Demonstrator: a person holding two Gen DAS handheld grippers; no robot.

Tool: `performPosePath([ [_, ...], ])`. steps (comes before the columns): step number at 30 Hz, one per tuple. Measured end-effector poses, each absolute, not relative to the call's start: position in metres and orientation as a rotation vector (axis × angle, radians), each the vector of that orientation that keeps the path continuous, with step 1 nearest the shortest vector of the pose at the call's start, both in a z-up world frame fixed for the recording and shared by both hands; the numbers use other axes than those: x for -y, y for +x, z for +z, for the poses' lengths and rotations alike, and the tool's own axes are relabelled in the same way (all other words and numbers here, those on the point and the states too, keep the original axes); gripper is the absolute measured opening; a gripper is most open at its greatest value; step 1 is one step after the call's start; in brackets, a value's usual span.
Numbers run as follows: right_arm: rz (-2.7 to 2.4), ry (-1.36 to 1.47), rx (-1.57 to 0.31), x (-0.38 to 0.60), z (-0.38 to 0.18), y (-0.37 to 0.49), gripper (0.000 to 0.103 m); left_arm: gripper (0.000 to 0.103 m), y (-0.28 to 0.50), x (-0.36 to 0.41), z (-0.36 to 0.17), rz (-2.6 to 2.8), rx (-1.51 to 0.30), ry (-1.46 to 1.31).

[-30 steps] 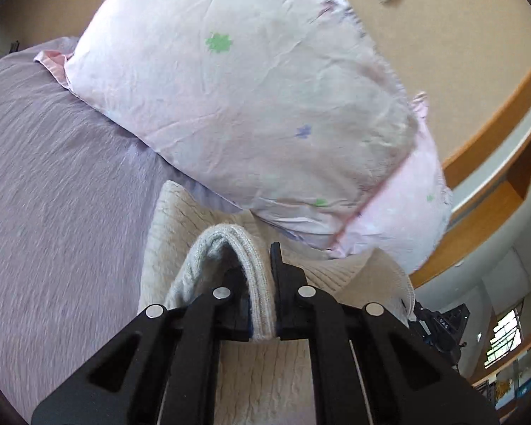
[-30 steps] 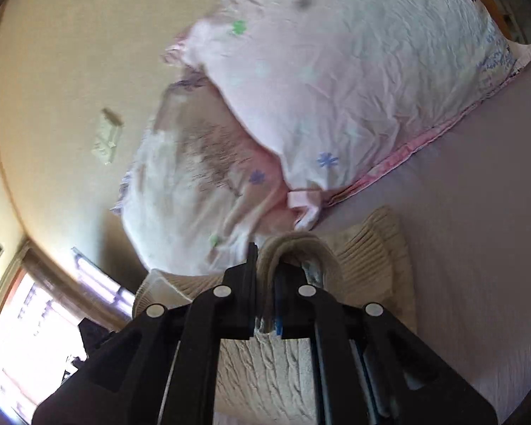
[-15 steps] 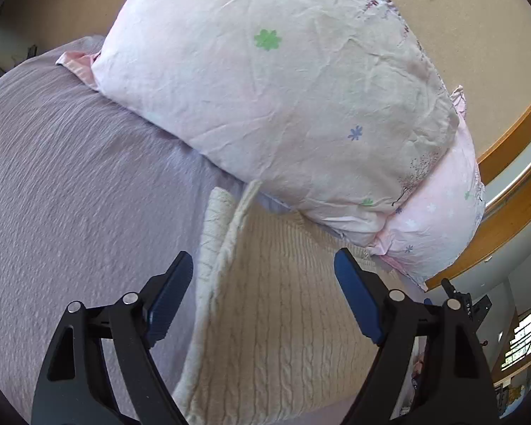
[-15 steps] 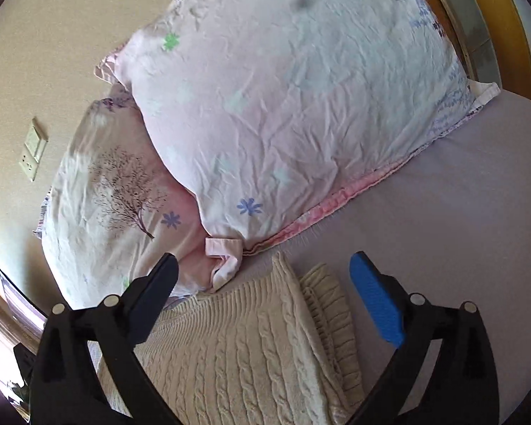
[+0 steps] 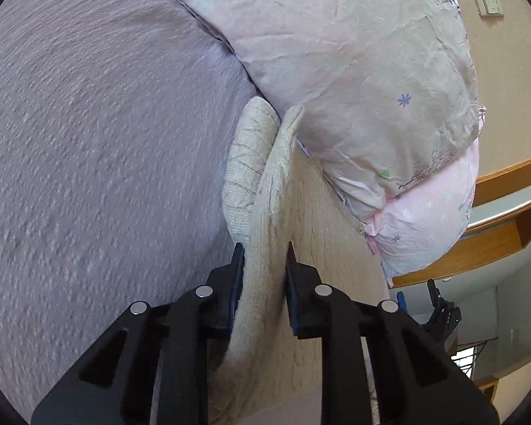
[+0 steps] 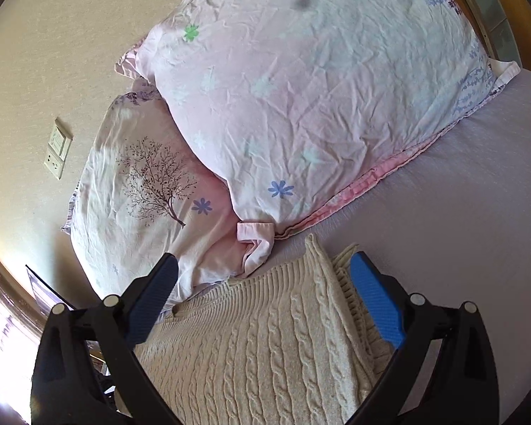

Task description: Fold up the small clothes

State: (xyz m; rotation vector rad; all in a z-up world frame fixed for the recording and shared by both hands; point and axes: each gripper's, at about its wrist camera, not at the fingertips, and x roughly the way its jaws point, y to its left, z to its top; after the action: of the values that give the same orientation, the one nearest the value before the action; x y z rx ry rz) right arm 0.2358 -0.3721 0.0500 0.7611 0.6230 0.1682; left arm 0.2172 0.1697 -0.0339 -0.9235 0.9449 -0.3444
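Left wrist view has the left gripper (image 5: 263,260) clamped on a raised edge of the cream cable-knit sweater (image 5: 276,191), with the fabric pinched tight between the two black fingers (image 5: 235,276). That sweater lies on the lilac bedspread (image 5: 95,148), its far end tucked right up against the floral pillow (image 5: 354,71). Over in the right wrist view, the right gripper (image 6: 263,295) is spread wide, blue pads (image 6: 375,301) either side of the sweater (image 6: 265,347) and holding nothing. A second pillow with a tree print (image 6: 148,191) sits to the left, and a wall switch (image 6: 58,152) is on the beige wall beyond.
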Motion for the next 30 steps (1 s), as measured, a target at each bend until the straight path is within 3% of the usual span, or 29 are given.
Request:
performPosePath([
  [4,0.18,0.74,-0.566,0.377,0.065,0.227,0.097,0.015,0.216,-0.146,-0.002,-0.517,-0.826,-1.091],
  [9,0.13,0.658,-0.493,0.388,0.084,0.212,0.097,0.015,0.242,-0.031,0.049,-0.804,-0.775,-1.067],
  [11,0.117,0.636,-0.502,0.394,0.084,0.214,0.096,0.015,0.259,0.031,0.046,-0.903,-0.818,-1.067],
  [15,0.088,0.648,-0.571,0.416,0.07,0.222,0.096,0.018,0.296,0.145,-0.001,-1.057,-1.127,-1.167],
  [18,0.117,0.742,-0.63,0.435,0.057,0.223,0.094,0.02,0.286,0.153,0.013,-1.156,-1.065,-1.095],
  [19,0.135,0.776,-0.65,0.438,0.054,0.224,0.094,0.033,0.28,0.144,0.025,-1.151,-1.01,-1.022],
  [20,0.153,0.802,-0.668,0.44,0.051,0.224,0.094,0.056,0.274,0.131,0.036,-1.114,-0.96,-0.953],
  [22,0.172,0.806,-0.721,0.437,0.046,0.227,0.094,0.072,0.265,0.1,0.051,-0.971,-0.891,-0.831],
  [26,0.183,0.768,-0.885,0.418,0.027,0.238,0.094,0.081,0.263,0.053,0.053,-0.664,-0.864,-0.606],
  [30,0.224,0.782,-1.0,0.405,0.007,0.246,0.094,0.082,0.271,0.036,0.017,-0.575,-0.998,-0.594],
])
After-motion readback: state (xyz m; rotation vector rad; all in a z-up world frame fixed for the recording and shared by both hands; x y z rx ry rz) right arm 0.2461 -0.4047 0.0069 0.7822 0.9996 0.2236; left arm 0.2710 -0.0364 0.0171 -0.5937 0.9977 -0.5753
